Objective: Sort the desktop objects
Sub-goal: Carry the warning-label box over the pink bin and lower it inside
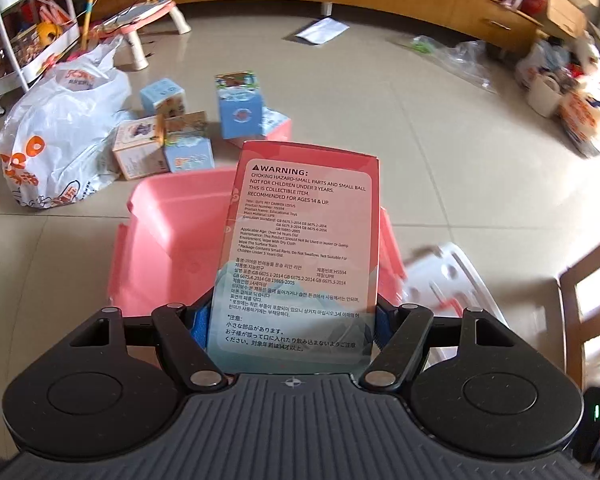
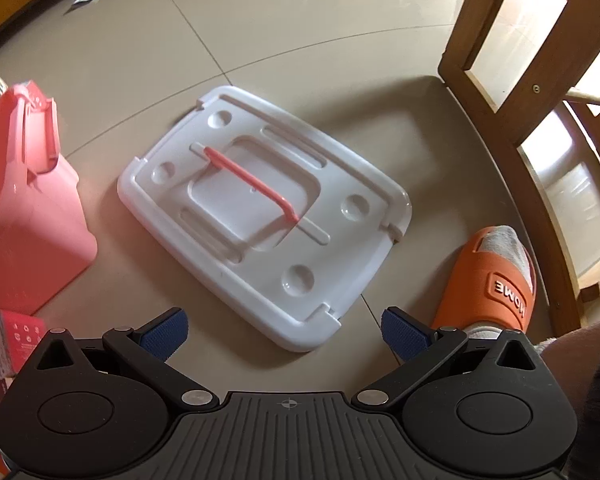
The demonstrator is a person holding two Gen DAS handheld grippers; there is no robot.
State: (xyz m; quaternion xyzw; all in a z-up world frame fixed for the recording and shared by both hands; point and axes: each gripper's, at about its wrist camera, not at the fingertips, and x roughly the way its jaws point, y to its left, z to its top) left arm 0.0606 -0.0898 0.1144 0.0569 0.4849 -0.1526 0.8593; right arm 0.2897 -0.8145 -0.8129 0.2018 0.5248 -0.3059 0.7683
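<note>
- The box (image 1: 300, 248), pink with a warning label facing the camera, sits pinched between the blue pads (image 1: 198, 318) of the left gripper (image 1: 290, 320); the grip is on its lower end, so the rest of it sticks out forward and can go in first.
- It hangs directly over the open bin (image 1: 168, 240), a pink tub on the floor tiles, which looks like the sorting target; from here it seems ready to be lowered in.
- Beyond the bin lies a cluster of small boxes (image 1: 204, 136), blue and pink, some stacked or leaning; they are probably next in line.
- Left of the bin slumps a white bag (image 1: 56, 140) with orange print, not in the way.
- Right of the bin, the white lid (image 2: 260, 216) with its pink handle (image 2: 252, 178) lies flat on the floor, set aside so the bin stays open.
- The right gripper (image 2: 284, 334) hovers over the lid's near edge, jaws spread and empty, likely waiting.
- Right of the lid, and further from the bin, are an orange slipper (image 2: 496, 284) and a wooden chair leg (image 2: 480, 36).
</note>
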